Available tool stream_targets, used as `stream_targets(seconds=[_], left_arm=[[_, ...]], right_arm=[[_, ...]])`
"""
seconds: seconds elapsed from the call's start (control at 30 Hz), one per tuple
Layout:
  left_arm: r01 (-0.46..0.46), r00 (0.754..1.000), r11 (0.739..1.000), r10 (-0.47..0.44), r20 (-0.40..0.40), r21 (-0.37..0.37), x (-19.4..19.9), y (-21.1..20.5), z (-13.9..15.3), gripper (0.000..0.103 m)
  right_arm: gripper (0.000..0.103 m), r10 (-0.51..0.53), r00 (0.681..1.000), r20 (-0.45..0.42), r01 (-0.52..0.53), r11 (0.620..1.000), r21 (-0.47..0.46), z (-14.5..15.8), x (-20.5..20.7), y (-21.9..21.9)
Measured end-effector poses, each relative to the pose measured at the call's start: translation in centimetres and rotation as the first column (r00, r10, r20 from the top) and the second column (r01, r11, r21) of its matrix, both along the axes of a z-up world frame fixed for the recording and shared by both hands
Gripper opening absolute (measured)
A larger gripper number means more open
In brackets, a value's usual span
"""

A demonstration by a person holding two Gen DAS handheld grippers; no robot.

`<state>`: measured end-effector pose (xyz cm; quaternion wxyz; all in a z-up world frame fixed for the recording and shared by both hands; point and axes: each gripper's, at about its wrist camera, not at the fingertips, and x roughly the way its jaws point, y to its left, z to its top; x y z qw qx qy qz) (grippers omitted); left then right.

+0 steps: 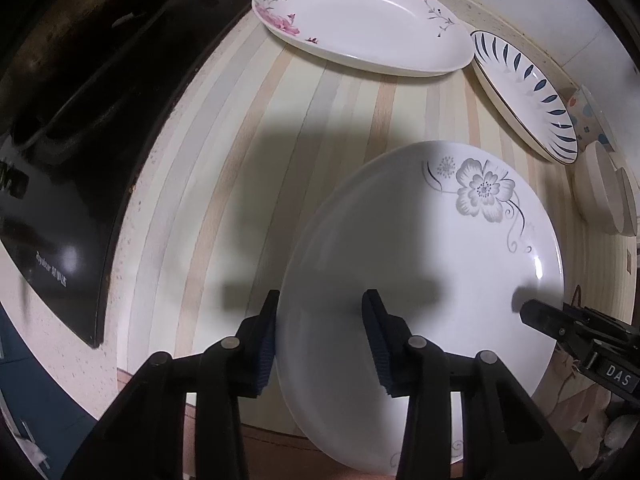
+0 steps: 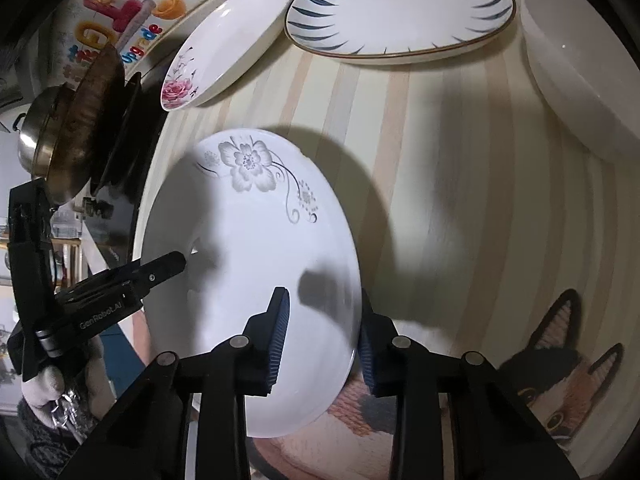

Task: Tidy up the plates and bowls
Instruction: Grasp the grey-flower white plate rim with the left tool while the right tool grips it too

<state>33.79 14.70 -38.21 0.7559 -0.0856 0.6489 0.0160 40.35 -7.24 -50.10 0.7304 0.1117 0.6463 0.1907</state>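
A white plate with a grey flower [image 1: 440, 264] is held tilted above the striped mat, its rim between the jaws of both grippers. My left gripper [image 1: 320, 332] straddles its left rim; the plate's wall lies against the left pad, and a gap shows at the right pad. My right gripper [image 2: 322, 328] straddles the opposite rim of the same plate [image 2: 248, 248]; its jaws stand wider than the rim. A pink-flower plate [image 1: 360, 20] and a blue-leaf plate [image 1: 524, 92] lie at the back, as the right wrist view also shows [image 2: 228, 44] [image 2: 400, 8].
A black stove [image 1: 68, 160] with a pan lies left of the mat [image 1: 248, 128]. A white bowl [image 2: 580, 76] stands at the right, with wooden bowls [image 1: 608, 192] near it. A steel pot [image 2: 44, 136] sits by the stove. A cat-print cloth [image 2: 560, 380] is at the front.
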Motion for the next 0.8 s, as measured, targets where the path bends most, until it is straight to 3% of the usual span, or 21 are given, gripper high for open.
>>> stream_targets(seconds=[0.3, 0.53, 0.63, 0.8], left_arm=[[0.043, 0.998, 0.999, -0.044, 0.042, 0.005, -2.9, -2.9, 4.0, 0.034], [0.116, 0.989, 0.993, -0.114, 0.096, -0.024, -4.3, -7.3, 7.3, 0.034], [0.159, 0.981, 0.987, -0.155, 0.113, -0.032, -3.5, -9.9, 7.7, 0.034], [0.224, 0.97, 0.974, -0.218, 0.11, -0.038, -0.4, -14.7, 5.8, 0.034]], right_arm=[[0.034, -0.028, 0.999, 0.022, 0.028, 1.0, 0.002, 2.6, -1.5, -2.0], [0.034, -0.067, 0.996, 0.053, 0.068, 0.998, -0.013, 5.3, -3.5, -7.3], [0.034, -0.104, 0.993, 0.062, 0.105, 0.994, -0.011, 6.3, -4.5, -10.1], [0.034, -0.168, 0.983, 0.072, 0.169, 0.985, -0.017, 6.9, -6.3, -14.8]])
